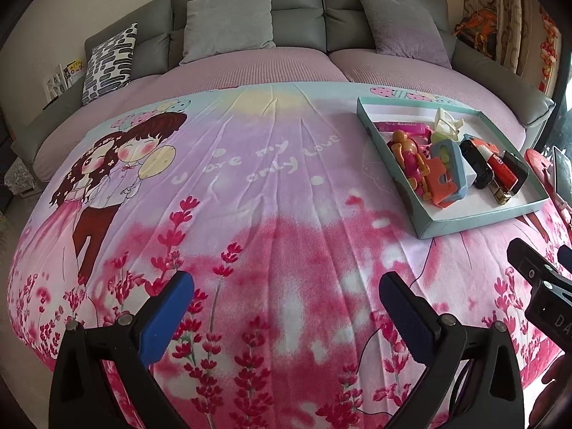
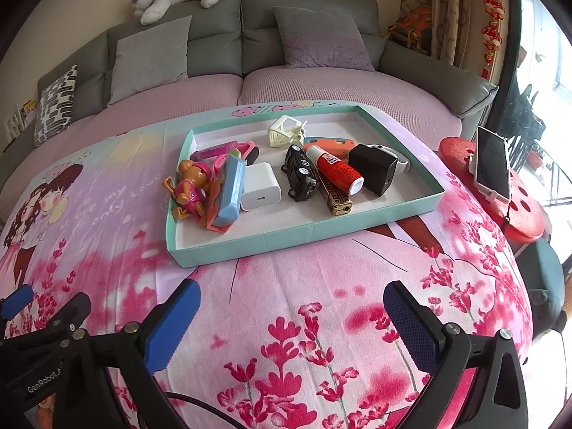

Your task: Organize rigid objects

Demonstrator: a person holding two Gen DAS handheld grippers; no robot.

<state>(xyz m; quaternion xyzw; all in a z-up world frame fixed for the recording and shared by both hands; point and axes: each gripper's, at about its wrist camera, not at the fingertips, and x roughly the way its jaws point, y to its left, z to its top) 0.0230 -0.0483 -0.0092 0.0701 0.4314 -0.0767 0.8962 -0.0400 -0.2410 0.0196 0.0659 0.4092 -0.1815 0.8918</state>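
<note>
- The left gripper (image 1: 286, 307) hung wide apart and empty over the near edge of the pink floral printed blanket (image 1: 279, 250).
- The right gripper (image 2: 291, 316) was likewise spread wide, holding nothing, just short of the tray's near rim.
- A shallow teal cardboard tray (image 2: 304, 230) lay on the blanket's far right part, holding all the small things.
- Along its left side lay an orange-and-pink toy figure (image 2: 191, 186) touching a blue plastic case (image 2: 230, 189).
- In the middle stood a white charger cube (image 2: 258, 186) and a black toy car (image 2: 299, 175).
- Toward its right rim lay a red glue bottle (image 2: 338, 169) and a black power adapter (image 2: 373, 168).
- A grey fabric sofa (image 2: 307, 10) stood beyond.
</note>
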